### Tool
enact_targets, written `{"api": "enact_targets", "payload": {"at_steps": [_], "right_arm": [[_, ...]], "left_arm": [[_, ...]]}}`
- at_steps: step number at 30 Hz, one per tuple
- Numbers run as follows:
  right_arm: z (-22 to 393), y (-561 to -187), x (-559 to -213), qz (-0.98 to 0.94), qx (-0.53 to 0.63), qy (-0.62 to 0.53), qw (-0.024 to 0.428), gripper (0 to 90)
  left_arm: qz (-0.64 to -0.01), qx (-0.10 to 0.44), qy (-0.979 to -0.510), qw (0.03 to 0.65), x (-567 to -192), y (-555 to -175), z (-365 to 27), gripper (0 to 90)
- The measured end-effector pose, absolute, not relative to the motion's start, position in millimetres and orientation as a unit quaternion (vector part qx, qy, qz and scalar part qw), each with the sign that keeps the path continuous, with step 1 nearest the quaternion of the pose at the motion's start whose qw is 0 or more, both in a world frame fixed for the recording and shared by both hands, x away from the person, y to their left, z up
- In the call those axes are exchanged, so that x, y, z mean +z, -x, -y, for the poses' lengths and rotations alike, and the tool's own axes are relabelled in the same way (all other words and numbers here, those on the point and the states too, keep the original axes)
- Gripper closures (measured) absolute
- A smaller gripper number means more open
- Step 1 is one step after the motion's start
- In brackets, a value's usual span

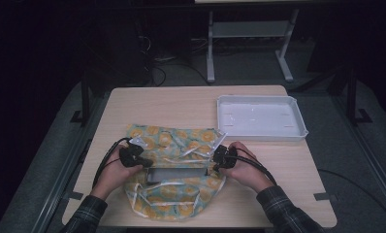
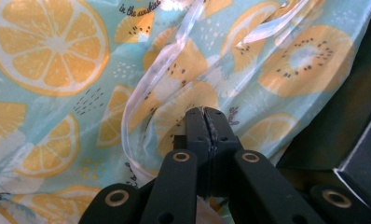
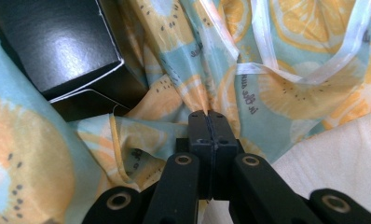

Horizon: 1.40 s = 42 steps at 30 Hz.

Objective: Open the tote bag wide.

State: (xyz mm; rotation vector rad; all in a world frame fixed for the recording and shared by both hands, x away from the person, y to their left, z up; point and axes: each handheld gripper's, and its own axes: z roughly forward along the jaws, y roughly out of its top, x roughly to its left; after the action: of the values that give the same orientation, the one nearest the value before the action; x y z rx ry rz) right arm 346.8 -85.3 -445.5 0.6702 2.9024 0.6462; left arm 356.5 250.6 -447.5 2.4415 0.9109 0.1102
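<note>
Fruit-print bag [image 1: 174,170] lies on the table [image 1: 181,104], well apart from the white tray [image 1: 261,116], nearer the person. A black box [image 1: 176,174] sits in the bag's mouth, between the two grippers. Left gripper [image 1: 141,161] is at the box's left end, jaws pressed together with bag film pinched between them; the left gripper view shows the closed tips [image 2: 206,122] on the printed plastic. Right gripper [image 1: 216,164] is at the box's right end, jaws likewise clamped on a fold of the bag [image 3: 207,100], with the box [image 3: 53,42] just beside it. Progress, as a judgement: the box looks partly inside the bag, both edges of the opening gripped, so the bagging is roughly midway; left to do is probably pulling the film over the box or sliding it fully in, then perhaps dealing with the white handles [image 3: 309,70]. Hard to tell: how deep the box goes, since the film covers its far and near sides; whether each gripper holds one layer or several; whether the box lid is shut. The tray looks empty. Room behind the table is too dark to read.
</note>
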Motion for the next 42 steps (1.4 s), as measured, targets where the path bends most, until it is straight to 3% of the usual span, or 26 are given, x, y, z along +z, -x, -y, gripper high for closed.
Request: {"api": "enact_targets", "payload": {"at_steps": [15, 18, 27, 35, 42], "right_arm": [[84.4, -345.3, -445.4, -0.951, 0.21, -0.223, 0.038, 89.5], [84.6, -345.5, -445.4, -0.951, 0.211, -0.225, 0.036, 89.5], [84.4, -345.4, -445.3, -0.951, 0.21, -0.225, 0.037, 89.4], [84.1, -344.7, -445.1, -0.951, 0.208, -0.225, 0.037, 89.4], [84.1, -344.7, -445.0, -0.951, 0.208, -0.226, 0.034, 89.4]], "left_arm": [[-0.346, 0.029, -0.872, 0.345, -415.7, -348.9, -247.6, 68.6], [-0.342, 0.039, -0.869, 0.356, -404.7, -340.3, -249.9, 69.0], [-0.34, 0.049, -0.864, 0.369, -387.9, -302.5, -270.2, 88.1], [-0.336, 0.029, -0.878, 0.339, -406.8, -262.9, -277.0, 81.0], [-0.349, 0.024, -0.865, 0.36, -405.1, -248.6, -291.4, 72.2]]}}
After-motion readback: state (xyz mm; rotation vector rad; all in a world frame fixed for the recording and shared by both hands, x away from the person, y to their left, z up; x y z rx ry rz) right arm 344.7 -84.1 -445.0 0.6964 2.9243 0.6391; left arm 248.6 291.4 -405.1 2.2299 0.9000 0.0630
